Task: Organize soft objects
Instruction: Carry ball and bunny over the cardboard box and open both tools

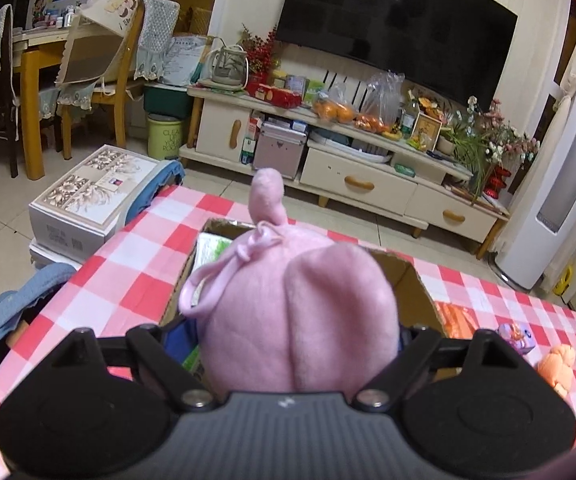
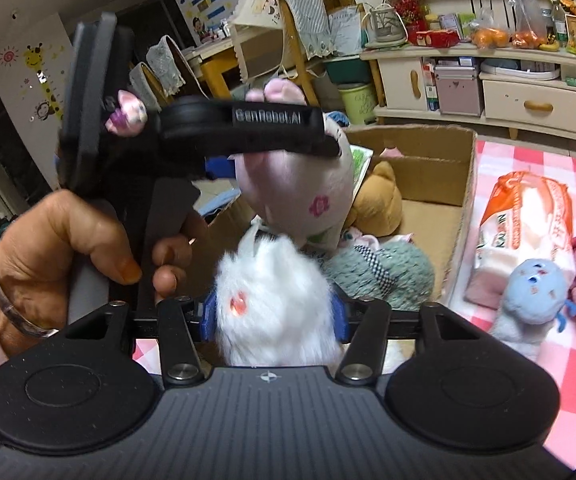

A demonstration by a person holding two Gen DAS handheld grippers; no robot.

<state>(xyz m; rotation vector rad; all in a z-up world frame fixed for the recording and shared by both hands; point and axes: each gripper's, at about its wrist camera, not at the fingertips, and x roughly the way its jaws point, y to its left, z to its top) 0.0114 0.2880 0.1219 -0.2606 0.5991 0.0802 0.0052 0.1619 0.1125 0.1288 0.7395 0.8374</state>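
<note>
Left gripper [image 1: 300, 332] clamping round pink plush toy [image 1: 296, 312], holding it directly over open brown cardboard box [image 1: 420, 280] on red-and-white checked tablecloth [image 1: 127, 280]. Right gripper [image 2: 273, 316] squeezing fluffy white plush toy [image 2: 271, 300] between blue finger pads [image 2: 207, 316], just short of box. Ahead of it inside box: tan teddy [image 2: 380, 200], grey-green plush [image 2: 384, 276]. Off to its right on cloth: pale blue plush [image 2: 532, 292], orange-and-white wrapped pack [image 2: 528, 232].

Television [image 1: 396, 12]: dark — mounted above the cream cabinet [image 1: 352, 160]
Oranges [image 1: 334, 111]: bagged, on the cabinet top
Chairs [image 1: 99, 80]: wooden — beside the dining table [image 1: 31, 46]
</note>
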